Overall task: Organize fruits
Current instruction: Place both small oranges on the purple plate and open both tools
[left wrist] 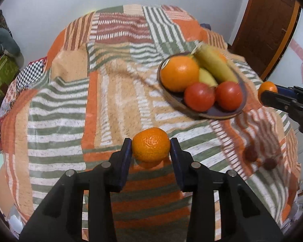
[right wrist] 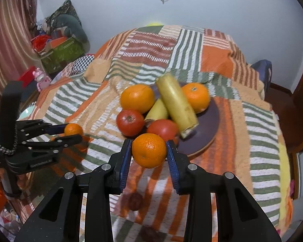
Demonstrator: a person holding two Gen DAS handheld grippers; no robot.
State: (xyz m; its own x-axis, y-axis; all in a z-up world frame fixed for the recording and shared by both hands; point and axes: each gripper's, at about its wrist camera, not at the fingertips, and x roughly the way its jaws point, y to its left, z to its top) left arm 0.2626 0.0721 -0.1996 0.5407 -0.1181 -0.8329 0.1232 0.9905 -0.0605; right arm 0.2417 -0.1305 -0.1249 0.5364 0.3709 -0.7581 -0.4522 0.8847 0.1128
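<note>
A small mandarin is clamped between the blue pads of the left gripper and is held above the striped patchwork blanket, near the plate but clear of it. A second mandarin is gripped in the same way by the right gripper, held just in front of the near rim of the dark plate. Seen from the left wrist, the right gripper is found at the right edge of the frame with its fruit at the fingertips; seen from the right wrist, the left gripper is found at the left, its mandarin pinched between the fingers. On the plate are gathered two large oranges, one at the left and one at the right, two red tomatoes at the near side, and two bananas, a long one lying across the middle and a shorter one partly tucked under it. The fruits on the plate are touching one another. Cluttered boxes are seen against the wall at the far left.
</note>
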